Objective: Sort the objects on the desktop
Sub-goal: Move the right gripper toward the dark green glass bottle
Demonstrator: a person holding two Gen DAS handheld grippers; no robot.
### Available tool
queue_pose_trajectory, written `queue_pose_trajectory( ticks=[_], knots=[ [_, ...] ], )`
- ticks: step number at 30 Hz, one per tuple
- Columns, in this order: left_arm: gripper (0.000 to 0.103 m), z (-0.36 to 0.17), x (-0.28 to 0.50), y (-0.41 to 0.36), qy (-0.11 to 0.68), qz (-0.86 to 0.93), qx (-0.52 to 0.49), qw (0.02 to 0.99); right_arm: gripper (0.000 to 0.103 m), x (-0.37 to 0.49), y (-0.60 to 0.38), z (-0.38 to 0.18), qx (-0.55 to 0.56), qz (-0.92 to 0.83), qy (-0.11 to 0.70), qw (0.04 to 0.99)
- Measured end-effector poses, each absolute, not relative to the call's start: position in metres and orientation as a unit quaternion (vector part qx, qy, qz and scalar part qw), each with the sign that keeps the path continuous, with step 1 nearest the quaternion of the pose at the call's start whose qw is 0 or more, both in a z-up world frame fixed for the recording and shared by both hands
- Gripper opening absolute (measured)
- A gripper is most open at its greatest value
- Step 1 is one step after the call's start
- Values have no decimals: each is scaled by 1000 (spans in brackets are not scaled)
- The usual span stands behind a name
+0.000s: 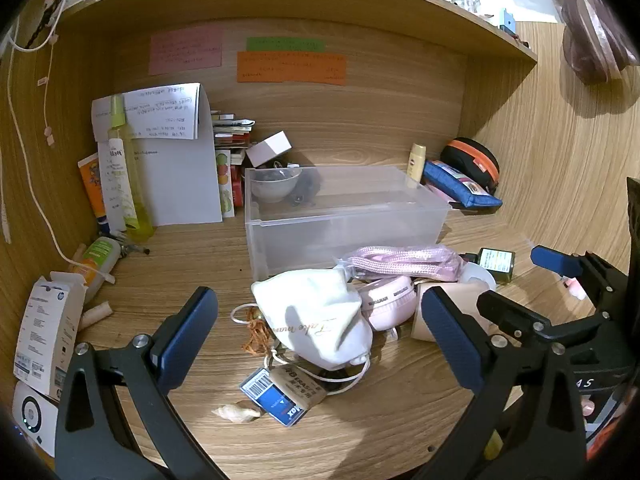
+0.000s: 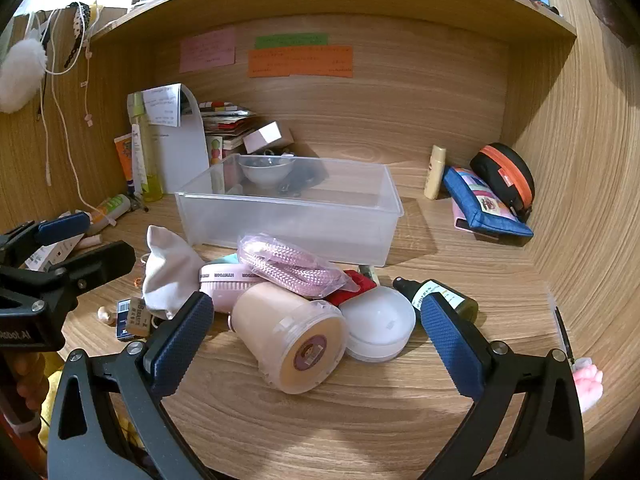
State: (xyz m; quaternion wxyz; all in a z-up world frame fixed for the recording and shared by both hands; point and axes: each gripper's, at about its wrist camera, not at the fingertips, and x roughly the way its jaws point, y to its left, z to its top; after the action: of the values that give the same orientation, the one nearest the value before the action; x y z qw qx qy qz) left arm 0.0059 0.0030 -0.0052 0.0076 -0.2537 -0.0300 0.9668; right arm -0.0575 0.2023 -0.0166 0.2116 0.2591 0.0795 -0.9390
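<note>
A pile of small objects lies in front of a clear plastic bin [image 1: 348,224] [image 2: 288,220]. It holds a white cloth pouch [image 1: 320,316] [image 2: 164,276], a pink coiled cord in a bag [image 1: 404,264] [image 2: 288,266], a pink round case [image 1: 388,304] [image 2: 224,284], a beige jar on its side [image 2: 292,336], a white round puck [image 2: 380,322] and a dark green dropper bottle [image 2: 444,296] [image 1: 496,264]. My left gripper [image 1: 320,328] hangs open above the pouch. My right gripper [image 2: 316,336] stands open around the jar without touching it.
A blue-labelled card and eraser [image 1: 280,394] and a small shell [image 1: 236,414] lie near the front. Bottles and papers [image 1: 120,176] stand at the back left, pouches [image 2: 492,200] at the back right, a white box [image 1: 48,332] at the left. Wooden walls enclose the desk.
</note>
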Motion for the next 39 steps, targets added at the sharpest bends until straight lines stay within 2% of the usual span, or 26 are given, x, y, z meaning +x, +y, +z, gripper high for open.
queue_pose_trajectory(
  ticks=[24, 39],
  knots=[
    [103, 4, 11, -24, -27, 969, -244, -5, 103, -58, 215, -16, 259, -942, 75, 202],
    [103, -45, 3, -91, -92, 927, -363, 7, 103, -72, 259, -34, 288, -943, 81, 147]
  ],
)
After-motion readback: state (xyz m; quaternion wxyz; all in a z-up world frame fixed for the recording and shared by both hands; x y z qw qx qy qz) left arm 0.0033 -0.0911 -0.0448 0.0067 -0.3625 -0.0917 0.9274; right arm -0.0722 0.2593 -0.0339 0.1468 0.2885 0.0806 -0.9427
